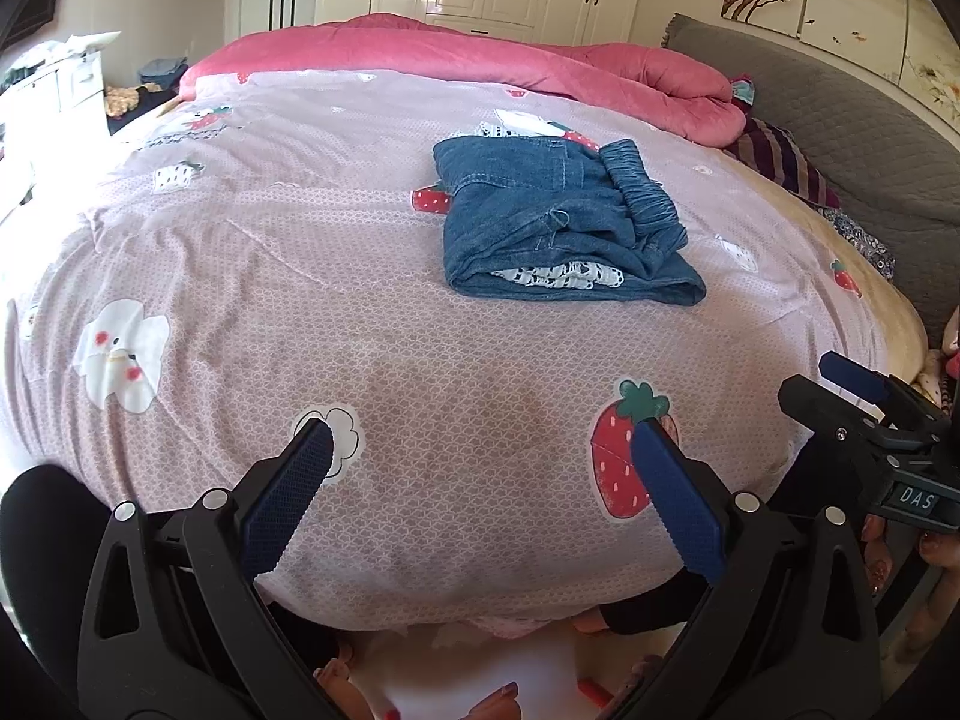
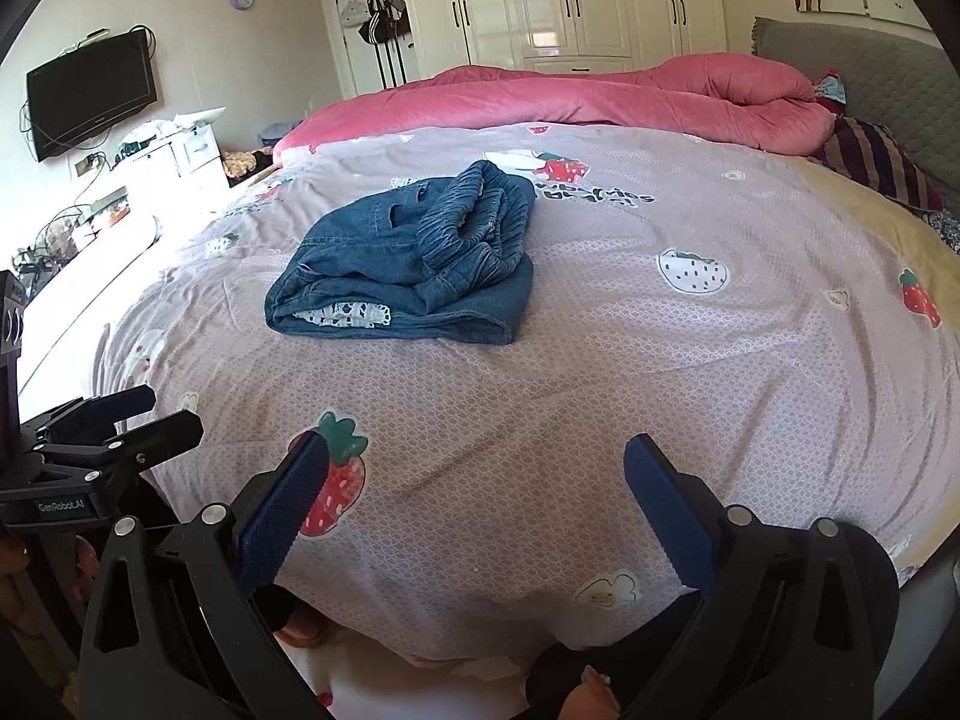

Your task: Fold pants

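Pants (image 1: pixel 564 222): blue denim, folded into a compact bundle, lying mid-bed toward the headboard side; elastic waistband on top, white lace trim showing at the near fold.
Bed sheet (image 1: pixel 360 276): pink-grey, strawberry print, bare around the bundle.
Pink quilt (image 2: pixel 600 102): bunched along the far edge.
Your left gripper (image 1: pixel 480 438): fingers spread wide, nothing between them, above the near edge.
Your right gripper (image 2: pixel 477 450): likewise spread and empty, near edge, well apart from the pants.
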The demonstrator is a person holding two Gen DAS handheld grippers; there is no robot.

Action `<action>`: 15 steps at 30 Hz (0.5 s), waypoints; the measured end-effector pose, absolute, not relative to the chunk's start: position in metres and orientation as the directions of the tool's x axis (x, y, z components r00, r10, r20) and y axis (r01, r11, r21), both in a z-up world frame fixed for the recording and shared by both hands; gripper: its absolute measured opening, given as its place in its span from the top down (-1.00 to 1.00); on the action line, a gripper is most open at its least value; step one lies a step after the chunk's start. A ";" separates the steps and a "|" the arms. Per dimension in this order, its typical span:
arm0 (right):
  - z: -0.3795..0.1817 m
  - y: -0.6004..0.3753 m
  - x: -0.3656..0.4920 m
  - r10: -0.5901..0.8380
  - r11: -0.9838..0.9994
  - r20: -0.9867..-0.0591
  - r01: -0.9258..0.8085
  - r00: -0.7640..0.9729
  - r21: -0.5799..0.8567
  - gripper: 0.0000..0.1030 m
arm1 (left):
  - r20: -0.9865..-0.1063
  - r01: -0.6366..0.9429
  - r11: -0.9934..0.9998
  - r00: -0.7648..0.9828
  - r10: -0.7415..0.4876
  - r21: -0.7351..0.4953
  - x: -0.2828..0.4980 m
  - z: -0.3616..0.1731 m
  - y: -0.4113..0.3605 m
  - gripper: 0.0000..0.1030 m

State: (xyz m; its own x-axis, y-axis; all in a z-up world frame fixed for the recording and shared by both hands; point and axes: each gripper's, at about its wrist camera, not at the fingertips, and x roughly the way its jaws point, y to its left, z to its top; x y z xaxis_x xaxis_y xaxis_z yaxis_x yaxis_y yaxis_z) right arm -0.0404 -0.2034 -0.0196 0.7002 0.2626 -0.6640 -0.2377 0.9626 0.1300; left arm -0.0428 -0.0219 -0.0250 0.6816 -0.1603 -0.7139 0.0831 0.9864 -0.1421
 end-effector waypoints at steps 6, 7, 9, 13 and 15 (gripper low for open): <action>-0.020 -0.203 -0.040 0.263 0.962 -0.666 -0.240 0.698 0.128 -0.91 | -0.714 0.082 0.986 0.682 -0.159 -0.142 -0.042 -0.025 -0.022 -0.81; -0.020 -0.203 -0.040 0.262 0.963 -0.666 -0.239 0.699 0.128 -0.91 | -0.715 0.081 0.987 0.681 -0.158 -0.142 -0.042 -0.025 -0.022 -0.81; -0.020 -0.202 -0.040 0.263 0.962 -0.666 -0.240 0.698 0.129 -0.91 | -0.717 0.080 0.986 0.679 -0.159 -0.144 -0.042 -0.026 -0.022 -0.82; -0.021 -0.202 -0.039 0.259 0.963 -0.668 -0.240 0.697 0.123 -0.91 | -0.723 0.075 0.989 0.676 -0.146 -0.130 -0.041 -0.026 -0.023 -0.81; -0.021 -0.202 -0.039 0.258 0.963 -0.669 -0.240 0.697 0.122 -0.91 | -0.721 0.076 0.989 0.678 -0.146 -0.129 -0.042 -0.025 -0.023 -0.81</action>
State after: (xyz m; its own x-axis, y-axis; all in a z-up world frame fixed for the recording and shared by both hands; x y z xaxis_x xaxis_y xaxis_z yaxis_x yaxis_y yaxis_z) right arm -0.0392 -0.2016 -0.0209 0.6967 0.2583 -0.6692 -0.2401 0.9631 0.1218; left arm -0.0417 -0.0228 -0.0255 0.6776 -0.1461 -0.7207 0.0763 0.9887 -0.1287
